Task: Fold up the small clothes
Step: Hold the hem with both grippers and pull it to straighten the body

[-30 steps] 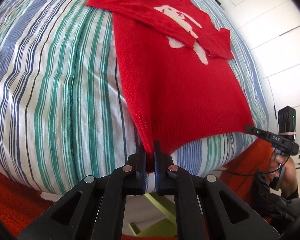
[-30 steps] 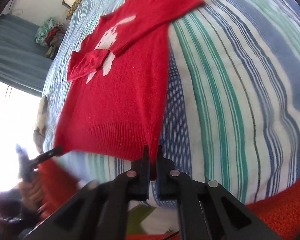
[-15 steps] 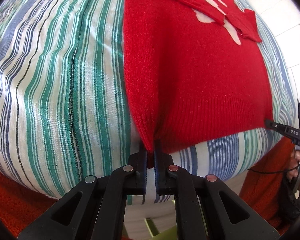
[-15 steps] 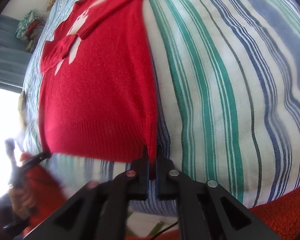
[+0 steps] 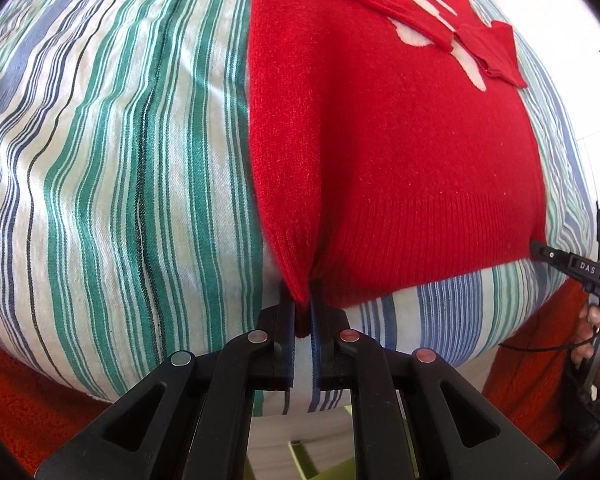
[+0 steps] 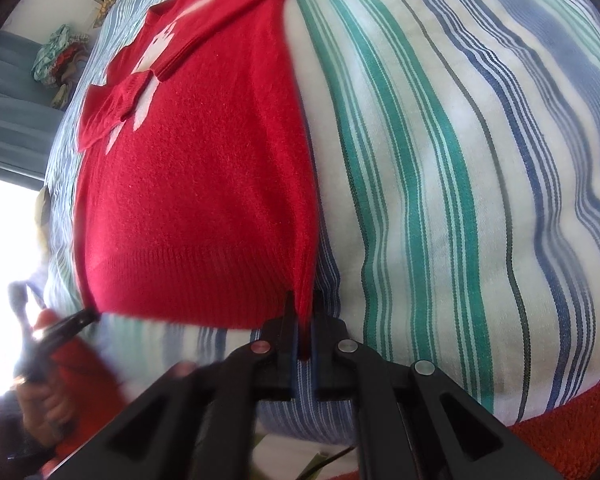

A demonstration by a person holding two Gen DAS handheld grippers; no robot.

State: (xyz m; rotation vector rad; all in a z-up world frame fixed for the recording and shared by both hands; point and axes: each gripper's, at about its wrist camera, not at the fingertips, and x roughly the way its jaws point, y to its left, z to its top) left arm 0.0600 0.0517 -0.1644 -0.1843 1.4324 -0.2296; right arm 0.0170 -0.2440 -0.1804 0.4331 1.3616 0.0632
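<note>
A small red knit sweater (image 5: 396, 128) with a white figure on the chest lies flat on a striped bedcover (image 5: 112, 152), both sleeves folded across its front. My left gripper (image 5: 303, 312) is shut on the sweater's left hem corner. My right gripper (image 6: 303, 316) is shut on the right hem corner of the sweater (image 6: 196, 184). The right gripper's tip also shows in the left wrist view (image 5: 540, 249) at the far hem corner, and the left gripper's tip shows in the right wrist view (image 6: 85, 317).
The bedcover (image 6: 440, 168) has green, blue and white stripes and drops off just below the hem. An orange-red blanket (image 5: 16, 392) hangs below the bed edge. A heap of clothes (image 6: 60, 60) lies far off at the left.
Both grippers have moved forward over the bed while still holding the hem corners, so the sweater looms larger and its hem lies nearer the bed's edge.
</note>
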